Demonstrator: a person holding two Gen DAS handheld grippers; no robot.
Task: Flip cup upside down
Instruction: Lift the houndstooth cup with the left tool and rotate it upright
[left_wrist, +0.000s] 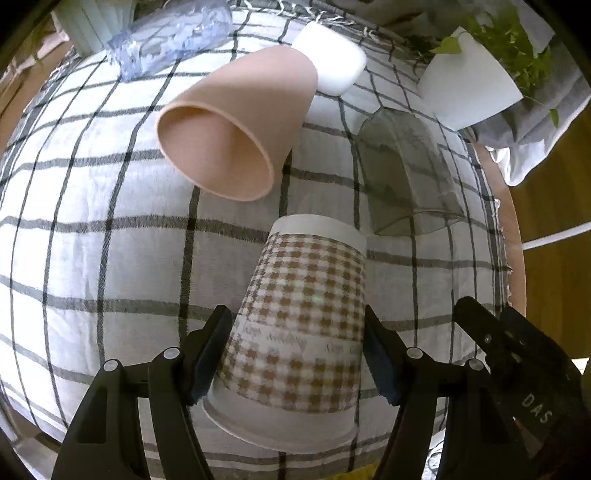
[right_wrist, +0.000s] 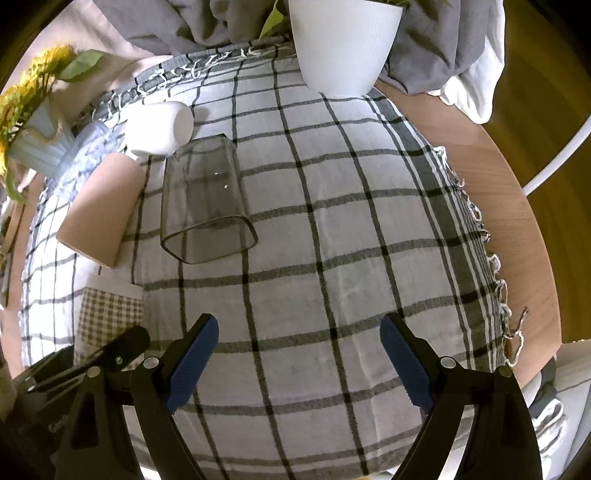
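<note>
A checked paper cup (left_wrist: 295, 332) sits between the two fingers of the left gripper (left_wrist: 299, 350), near the front edge of a round table (right_wrist: 517, 221) covered with a white cloth crossed by dark grid lines (right_wrist: 332, 258). Both finger pads press against the cup's sides, so the left gripper holds the cup at a medium opening. The cup's wide rolled rim points toward the camera and its narrower white-banded base points away, and it leans to one side; whether any part of it touches the cloth cannot be told. The right gripper (right_wrist: 299, 358) hangs over bare cloth nearer the table's right edge, jaws wide apart and holding nothing. Farther back lie other vessels: a pink cup (left_wrist: 229, 129) on its side with its mouth facing forward, a smoky clear tumbler (right_wrist: 207, 199) standing mouth down, a small white cup (right_wrist: 159, 125) on its side, and a white plant pot (right_wrist: 343, 44) at the far edge. To turn the paper cup well, the grip probably needs to be gentle, since thin paper walls crush easily. The wrist likely should roll until the rim faces squarely down, then lower it onto open cloth, apart from the pink cup and tumbler, before the jaws let go.
</note>
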